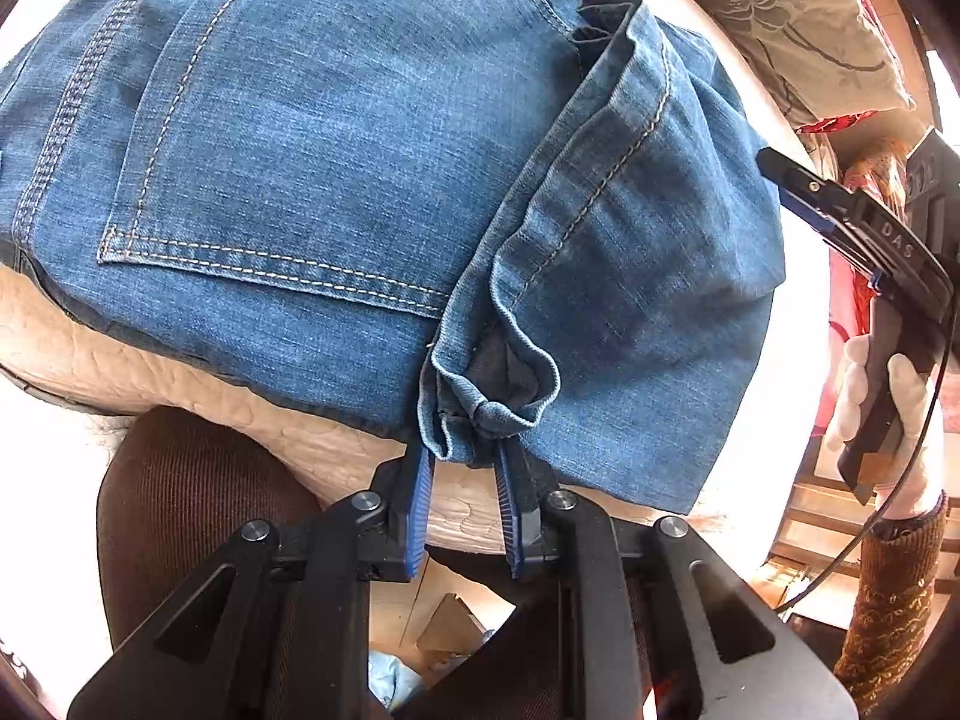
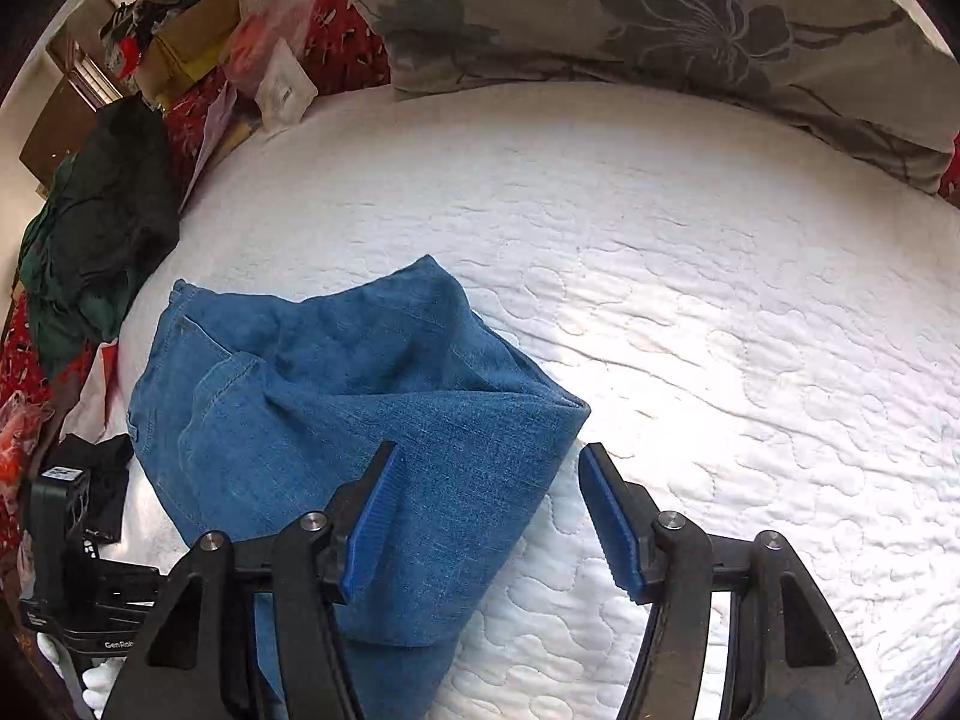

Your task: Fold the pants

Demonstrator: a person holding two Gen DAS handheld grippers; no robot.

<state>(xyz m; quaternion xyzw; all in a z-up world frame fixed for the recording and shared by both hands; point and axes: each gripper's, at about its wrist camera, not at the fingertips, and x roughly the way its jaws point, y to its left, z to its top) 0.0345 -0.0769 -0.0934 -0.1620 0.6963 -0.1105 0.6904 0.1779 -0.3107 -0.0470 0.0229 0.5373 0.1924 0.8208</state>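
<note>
White quilted mattress (image 2: 690, 300) as work surface; floral pillow (image 2: 660, 12) along far edge, dark green garment (image 2: 102, 222) and mixed clutter heaped at left edge.

Jeans (image 2: 336, 420) lying on mattress near its front-left corner, already bunched into a compact bundle. Back pocket (image 1: 270, 150) facing up in left wrist view, with a hemmed leg end (image 1: 600, 150) laid over it.

Left gripper (image 1: 462, 468): pads (image 1: 423, 480) drawn close on a gathered fold of hem at near edge of jeans; denim pinched between them, so clamped on jeans. Cloth looks slightly drawn toward the grip.

Right gripper (image 2: 486, 510): pads (image 2: 369, 516) spread wide, nothing between them. Hovering above near corner of bundle, left pad over denim, right pad over bare mattress. No contact evident. Same tool seen at right edge of left wrist view, held in a white-gloved hand (image 1: 876, 402), clear of cloth.

Progress judgement: legs appear brought up over seat, so at least one fold done. Bundle uneven, right-hand corner peaked, hem crumpled at grip. Likely remaining: release or settle held edge, square corners, flatten, possibly one more fold. Layer count underneath not determinable.
</note>
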